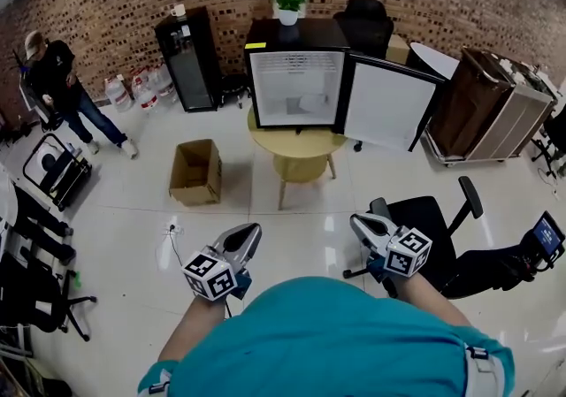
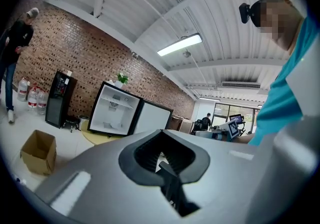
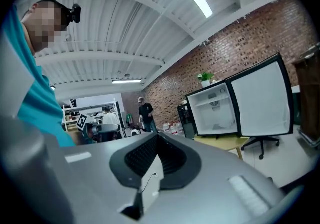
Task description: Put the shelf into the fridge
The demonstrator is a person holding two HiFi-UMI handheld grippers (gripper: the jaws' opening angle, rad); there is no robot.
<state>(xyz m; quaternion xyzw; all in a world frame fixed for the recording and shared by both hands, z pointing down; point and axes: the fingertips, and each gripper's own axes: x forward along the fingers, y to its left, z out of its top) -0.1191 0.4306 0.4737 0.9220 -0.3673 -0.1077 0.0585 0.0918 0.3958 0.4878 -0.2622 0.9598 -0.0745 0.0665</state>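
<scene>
A small black fridge (image 1: 296, 37) stands open on a round yellow table (image 1: 296, 143), its door (image 1: 389, 108) swung out to the right. The white inside shows a shelf (image 3: 216, 101) across its upper part, also seen as a ribbed band, the shelf (image 1: 296, 66). Something small lies on the fridge floor. My left gripper (image 1: 250, 229) and right gripper (image 1: 355, 220) are held close to my body, far from the fridge. Both are shut and hold nothing. The left gripper (image 2: 160, 130) and right gripper (image 3: 159, 134) each point towards the fridge.
A cardboard box (image 1: 196, 171) sits on the floor left of the table. A black dispenser (image 1: 187, 59) and water bottles (image 1: 133, 90) stand by the brick wall. An office chair (image 1: 433, 227) is at my right, a cart (image 1: 491, 103) beyond it. A person (image 1: 62, 86) stands far left.
</scene>
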